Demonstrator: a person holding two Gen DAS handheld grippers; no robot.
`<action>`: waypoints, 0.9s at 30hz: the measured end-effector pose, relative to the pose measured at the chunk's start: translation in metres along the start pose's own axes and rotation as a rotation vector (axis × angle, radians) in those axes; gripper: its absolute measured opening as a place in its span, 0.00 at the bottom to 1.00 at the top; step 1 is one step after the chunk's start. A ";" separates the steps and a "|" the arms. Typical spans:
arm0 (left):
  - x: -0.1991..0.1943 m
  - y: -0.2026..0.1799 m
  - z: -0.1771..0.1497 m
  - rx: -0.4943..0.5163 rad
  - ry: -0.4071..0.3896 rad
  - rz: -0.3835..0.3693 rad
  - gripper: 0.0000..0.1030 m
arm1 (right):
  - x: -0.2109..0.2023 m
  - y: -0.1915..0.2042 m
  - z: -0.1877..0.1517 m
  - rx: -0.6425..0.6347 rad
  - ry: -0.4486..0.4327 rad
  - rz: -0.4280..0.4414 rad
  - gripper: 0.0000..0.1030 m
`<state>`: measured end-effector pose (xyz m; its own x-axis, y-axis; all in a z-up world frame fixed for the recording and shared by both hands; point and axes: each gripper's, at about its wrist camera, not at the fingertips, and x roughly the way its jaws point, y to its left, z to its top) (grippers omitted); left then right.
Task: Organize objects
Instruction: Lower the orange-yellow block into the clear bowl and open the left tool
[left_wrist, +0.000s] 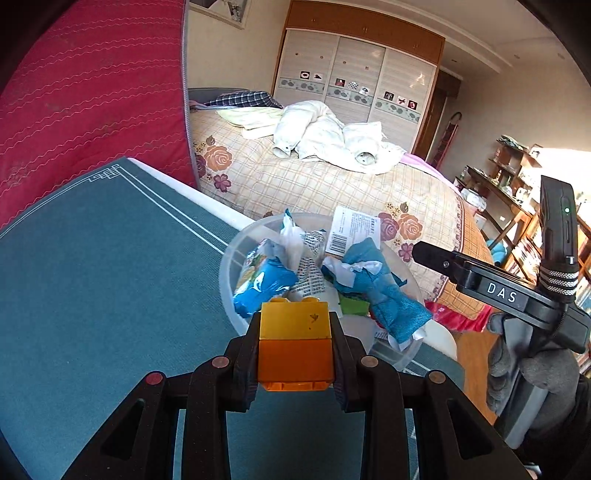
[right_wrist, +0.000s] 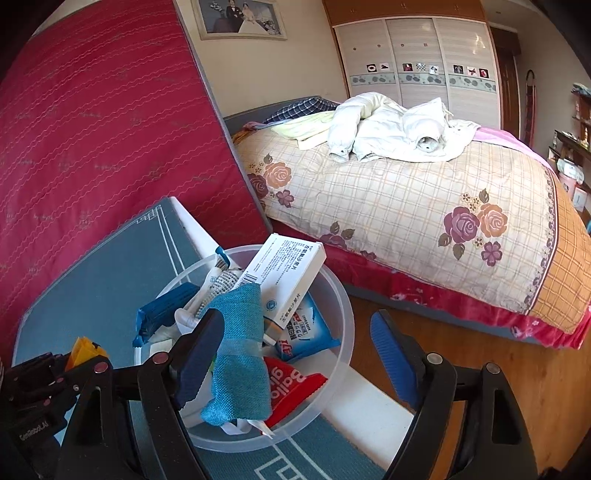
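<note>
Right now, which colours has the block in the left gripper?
Yellow on top, orange below; the block shows best in the left wrist view.

A counter (left_wrist: 92, 258) covered in teal cloth with a white line border carries a clear round plastic tub (right_wrist: 338, 306) near its edge, beside a bed (right_wrist: 406, 192). The bed's checked, rose-printed quilt (left_wrist: 314, 184) bears a crumpled white jacket (right_wrist: 391, 129), a plaid cloth and pale folded linen.
</note>
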<state>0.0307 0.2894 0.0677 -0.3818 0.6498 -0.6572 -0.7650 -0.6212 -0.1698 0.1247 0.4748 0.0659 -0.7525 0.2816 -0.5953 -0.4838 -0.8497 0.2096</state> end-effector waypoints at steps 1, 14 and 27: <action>0.004 -0.004 0.001 0.008 0.005 -0.002 0.32 | 0.000 -0.002 0.000 0.001 -0.002 0.003 0.82; 0.039 -0.029 0.006 0.050 0.064 -0.017 0.32 | 0.009 -0.025 0.003 0.018 -0.005 0.034 0.85; 0.042 -0.019 0.005 -0.014 0.063 -0.009 0.61 | 0.011 -0.032 -0.001 0.039 0.007 0.033 0.86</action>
<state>0.0265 0.3300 0.0470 -0.3417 0.6268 -0.7002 -0.7608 -0.6220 -0.1855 0.1320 0.5044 0.0519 -0.7656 0.2505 -0.5925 -0.4759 -0.8403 0.2596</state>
